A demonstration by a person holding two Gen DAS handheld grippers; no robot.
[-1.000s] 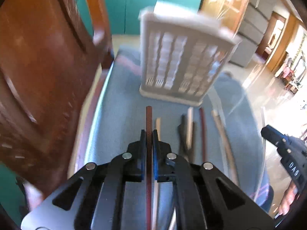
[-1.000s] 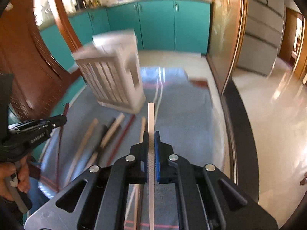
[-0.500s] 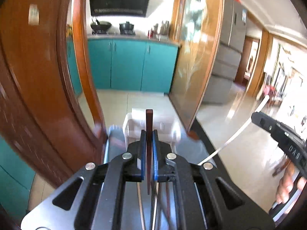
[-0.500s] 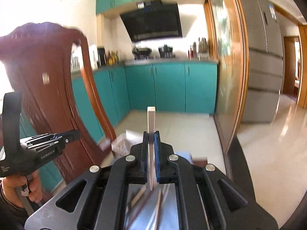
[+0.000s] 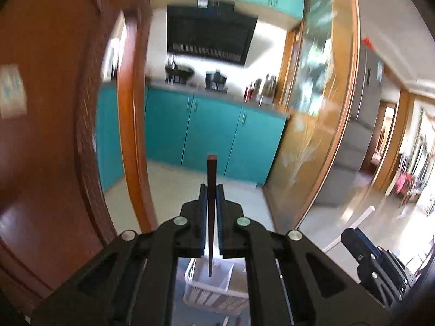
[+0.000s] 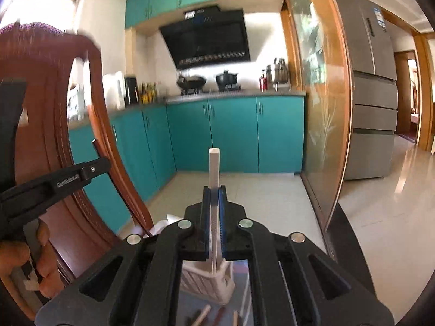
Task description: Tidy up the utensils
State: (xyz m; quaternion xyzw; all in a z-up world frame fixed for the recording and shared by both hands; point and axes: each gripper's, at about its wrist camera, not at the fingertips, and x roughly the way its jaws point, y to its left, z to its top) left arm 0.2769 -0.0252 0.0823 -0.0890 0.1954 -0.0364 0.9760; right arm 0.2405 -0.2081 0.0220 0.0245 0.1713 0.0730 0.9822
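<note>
Between the left gripper's (image 5: 211, 190) fingers: a dark chopstick (image 5: 211, 179), pinched partway along its length; long axis near upright in the left wrist view, blunt end up past the fingertips, thin tip down. Directly below that tip, seen through the gap in the gripper frame: the white holder (image 5: 209, 285), open top facing up, standing on the table; tip above the opening, apart from it, not yet inside

Between the right gripper's (image 6: 214, 193) fingers: a white chopstick (image 6: 214, 171), clamped the same way; long axis near upright, square end up, thin tip down. Holder (image 6: 217, 285) below and just beyond that tip, slatted wall showing; whether the tip is over the opening or short of the near wall cannot be told

Relation governing the next move, as a judgement: both sticks already stand parallel to the holder's depth, so a straight descent should seat each one; the left tip appears the better lined up

Outward: loose chopsticks (image 6: 201, 315) lying flat on the table in front of the holder, still to be gathered; wooden chair (image 6: 46, 125) at the left
</note>
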